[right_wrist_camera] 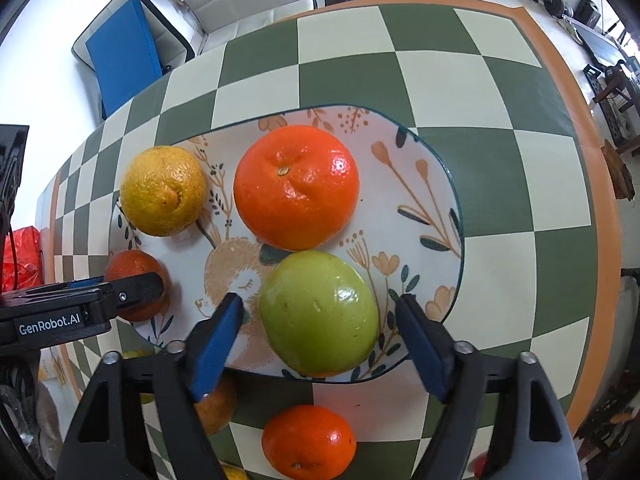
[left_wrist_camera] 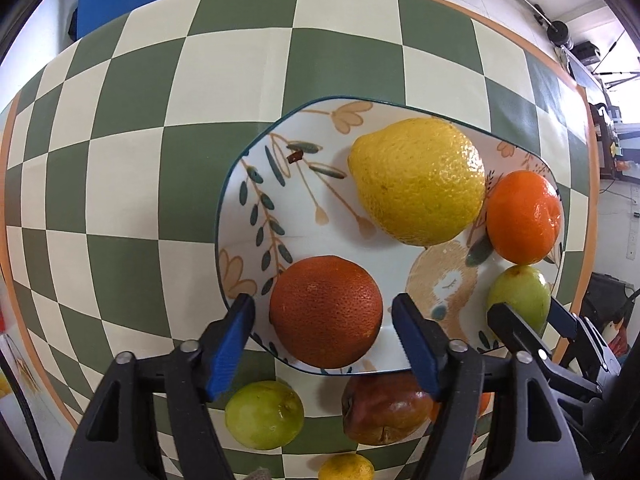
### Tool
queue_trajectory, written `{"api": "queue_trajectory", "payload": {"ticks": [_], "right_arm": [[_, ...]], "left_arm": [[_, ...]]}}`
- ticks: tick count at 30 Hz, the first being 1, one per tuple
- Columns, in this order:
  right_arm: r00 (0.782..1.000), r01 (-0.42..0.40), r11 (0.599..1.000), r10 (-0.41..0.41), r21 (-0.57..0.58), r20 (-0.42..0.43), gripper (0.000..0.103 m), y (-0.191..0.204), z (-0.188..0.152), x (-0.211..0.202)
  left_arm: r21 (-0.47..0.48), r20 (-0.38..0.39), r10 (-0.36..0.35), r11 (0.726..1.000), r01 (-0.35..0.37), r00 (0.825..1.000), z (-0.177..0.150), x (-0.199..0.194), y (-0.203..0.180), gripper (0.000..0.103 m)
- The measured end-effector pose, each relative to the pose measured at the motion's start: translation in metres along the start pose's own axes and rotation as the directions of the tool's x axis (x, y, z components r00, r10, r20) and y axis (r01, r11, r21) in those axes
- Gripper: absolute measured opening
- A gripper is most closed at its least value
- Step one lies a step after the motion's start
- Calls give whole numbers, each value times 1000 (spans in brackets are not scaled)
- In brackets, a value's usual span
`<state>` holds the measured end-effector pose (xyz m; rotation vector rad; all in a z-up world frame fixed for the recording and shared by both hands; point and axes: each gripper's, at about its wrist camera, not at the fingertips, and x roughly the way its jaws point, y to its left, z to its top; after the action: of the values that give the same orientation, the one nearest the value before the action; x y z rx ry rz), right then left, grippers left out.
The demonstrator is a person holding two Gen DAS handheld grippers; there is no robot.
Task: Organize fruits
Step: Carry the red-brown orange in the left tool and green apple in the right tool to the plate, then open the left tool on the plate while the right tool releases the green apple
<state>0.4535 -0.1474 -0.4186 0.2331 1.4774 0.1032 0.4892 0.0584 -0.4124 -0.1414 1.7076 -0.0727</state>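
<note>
A floral plate [left_wrist_camera: 340, 236] on the checkered table holds a yellow lemon [left_wrist_camera: 418, 180], a bright tangerine [left_wrist_camera: 524, 216], a dark orange [left_wrist_camera: 326, 312] and a green apple [right_wrist_camera: 318, 314]. My left gripper [left_wrist_camera: 322, 300] is open, its blue fingers straddling the dark orange with a small gap on each side. My right gripper [right_wrist_camera: 319, 300] is open too, with one finger on either side of the green apple and neither touching it. The left wrist view catches the right gripper [left_wrist_camera: 526, 306] around the apple [left_wrist_camera: 518, 294] at the plate's right edge.
Loose fruit lies on the checkered table [left_wrist_camera: 132, 184] near the plate's front: a green fruit [left_wrist_camera: 264, 414], a brown-red fruit [left_wrist_camera: 384, 410], a small yellow one [left_wrist_camera: 346, 468] and a tangerine [right_wrist_camera: 308, 442]. A blue chair [right_wrist_camera: 120, 60] stands beyond the table.
</note>
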Motion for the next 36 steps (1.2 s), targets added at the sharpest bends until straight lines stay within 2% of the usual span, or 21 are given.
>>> {"api": "queue_trajectory", "payload": {"ticks": [2, 3, 4, 9, 15, 21, 29, 36], "right_arm": [[1000, 10, 1000, -10, 4, -2, 87, -1, -1, -4], [1000, 19, 1000, -19, 5, 0, 92, -2, -3, -7], [1000, 26, 1000, -26, 8, 2, 93, -3, -4, -9], [995, 95, 995, -95, -7, 20, 96, -4, -14, -26], [986, 156, 987, -154, -35, 65, 96, 2, -30, -53], [980, 168, 985, -161, -48, 119, 96, 7, -50, -86], [962, 182, 981, -163, -70, 220, 96, 19, -83, -145], [947, 162, 983, -132, -83, 292, 96, 32, -117, -195]], "left_arm": [[-5, 8, 2, 1000, -1, 1000, -6, -2, -5, 74], [-5, 14, 15, 1000, -15, 1000, -8, -4, -5, 83], [-3, 20, 25, 1000, -25, 999, -10, -6, -5, 86], [-8, 92, 75, 997, -74, 993, -26, -25, -8, 87], [-13, 213, 141, 990, -142, 967, -58, -58, -16, 87], [-1, 279, 135, 990, -141, 951, -98, -86, -20, 87], [17, 407, 121, 990, -140, 906, -142, -129, -25, 87], [43, 474, 97, 990, -133, 875, -183, -162, -34, 87]]}}
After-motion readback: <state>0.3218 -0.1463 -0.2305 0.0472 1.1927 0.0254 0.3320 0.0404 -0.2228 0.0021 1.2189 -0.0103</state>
